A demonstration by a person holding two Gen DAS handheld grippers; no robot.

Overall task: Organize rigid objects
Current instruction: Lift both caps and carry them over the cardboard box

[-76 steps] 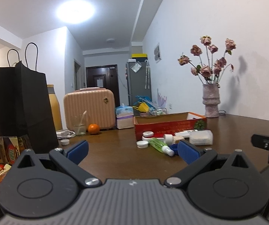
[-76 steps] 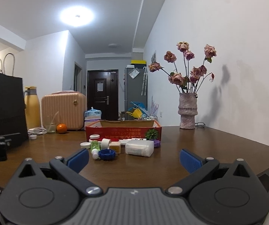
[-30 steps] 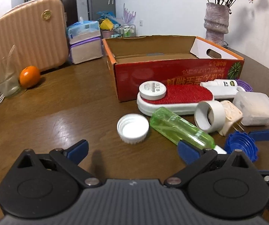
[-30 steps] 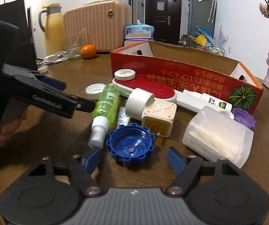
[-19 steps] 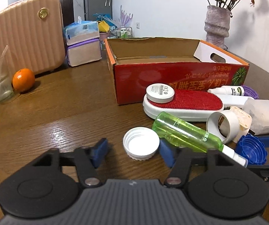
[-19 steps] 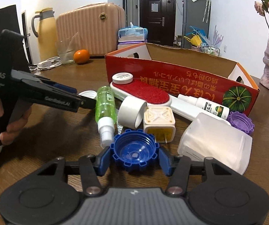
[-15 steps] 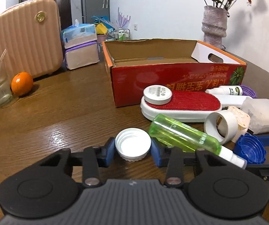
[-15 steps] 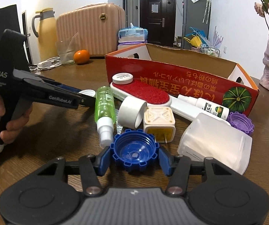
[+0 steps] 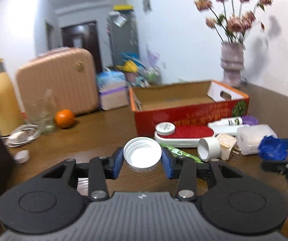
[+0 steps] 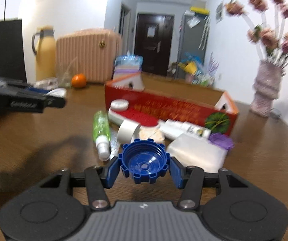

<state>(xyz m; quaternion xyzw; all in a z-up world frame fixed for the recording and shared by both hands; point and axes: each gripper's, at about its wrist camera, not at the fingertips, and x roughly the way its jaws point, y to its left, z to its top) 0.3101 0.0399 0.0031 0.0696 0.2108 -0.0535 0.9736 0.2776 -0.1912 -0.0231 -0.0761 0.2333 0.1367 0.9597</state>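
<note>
Both grippers loaded, one cap each, red cardboard box ahead.

Left wrist view: left gripper (image 9: 142, 162) pinches the white screw cap (image 9: 142, 156) by its rim, open side up, clear of the wooden table (image 9: 95, 134). Ahead and to the right: red cardboard box (image 9: 190, 108), lint brush (image 9: 184, 135), green spray bottle (image 9: 181, 154), tape roll (image 9: 208, 150). Far right, blue cap in the other tool.
Right wrist view: right gripper (image 10: 143, 169) clamps the blue notched cap (image 10: 144, 160), hollow side facing the camera, off the table. Beyond the tips: spray bottle, tape roll, frosted plastic box (image 10: 196, 152), box further back. Left gripper at left edge.
</note>
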